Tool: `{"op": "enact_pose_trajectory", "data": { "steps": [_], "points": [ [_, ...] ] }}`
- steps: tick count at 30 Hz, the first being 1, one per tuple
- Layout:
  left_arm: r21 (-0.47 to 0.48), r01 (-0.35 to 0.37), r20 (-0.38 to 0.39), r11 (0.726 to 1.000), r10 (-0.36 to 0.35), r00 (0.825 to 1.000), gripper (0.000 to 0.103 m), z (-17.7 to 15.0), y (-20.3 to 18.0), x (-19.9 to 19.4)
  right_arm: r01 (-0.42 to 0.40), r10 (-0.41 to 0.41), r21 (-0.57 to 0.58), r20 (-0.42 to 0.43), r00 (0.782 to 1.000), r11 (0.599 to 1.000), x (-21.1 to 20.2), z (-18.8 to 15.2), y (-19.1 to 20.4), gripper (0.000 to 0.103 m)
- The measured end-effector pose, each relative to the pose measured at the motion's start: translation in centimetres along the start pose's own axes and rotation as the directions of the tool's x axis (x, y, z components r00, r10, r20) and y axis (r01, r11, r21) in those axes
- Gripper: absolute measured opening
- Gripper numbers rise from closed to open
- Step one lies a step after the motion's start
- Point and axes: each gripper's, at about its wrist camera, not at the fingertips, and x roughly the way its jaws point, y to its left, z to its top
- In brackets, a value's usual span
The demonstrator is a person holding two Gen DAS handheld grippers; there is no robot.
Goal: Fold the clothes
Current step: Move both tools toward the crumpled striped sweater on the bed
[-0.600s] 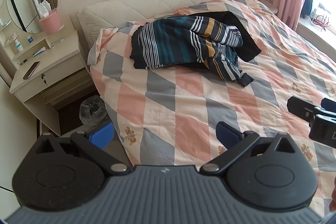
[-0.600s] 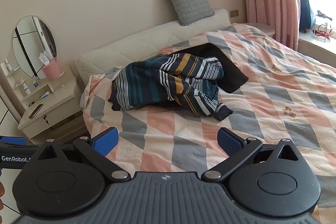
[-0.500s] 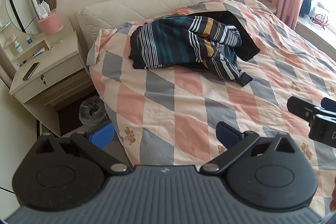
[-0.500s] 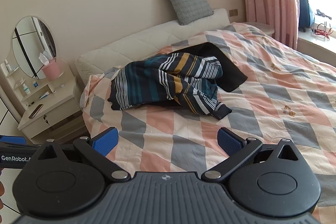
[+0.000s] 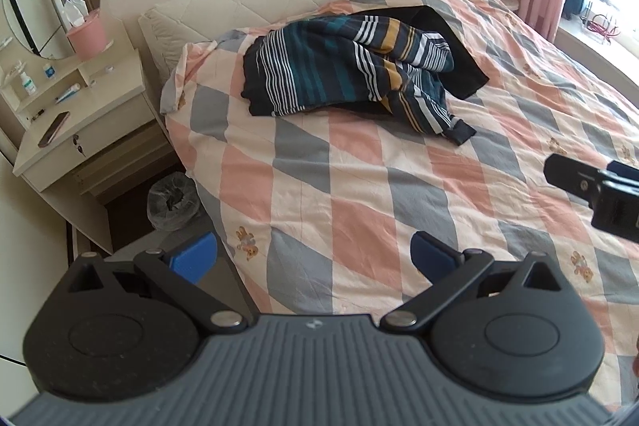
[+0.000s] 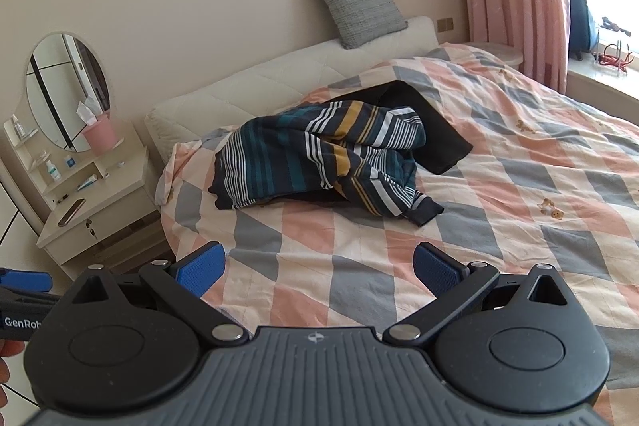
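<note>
My left gripper (image 5: 313, 254) and right gripper (image 6: 317, 268) hung empty, jaws wide apart, well short of the crumpled striped sweater (image 6: 319, 154) on the checked quilt (image 6: 519, 186); grabbing blindly might snag what seemed a black garment (image 6: 435, 130) underneath.

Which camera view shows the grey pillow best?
The right wrist view: the whole grey pillow shows there, leaning against the wall above the headboard. The left wrist view cuts off its top at the picture's edge.
</note>
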Motion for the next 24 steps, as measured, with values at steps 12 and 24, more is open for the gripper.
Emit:
{"op": "enact_pose_trajectory", "data": {
  "steps": [12, 24],
  "points": [
    [-0.003, 0.013, -0.005, 1.0, -0.013, 1.0, 0.102, 0.5, 1.4, 0.7, -0.003, 0.003, 0.007, -0.025, 1.0, 1.0, 1.5, 0.4, 0.5, 0.103],
    [0.014, 0.043, -0.005, 0.999, -0.043, 0.999, 0.102, 3.4, 3.0, 4.5, 0.036, -0.034, 0.054, -0.04, 0.999, 0.998, 4.1, 1.3, -0.2, 0.103]
  ]
}}
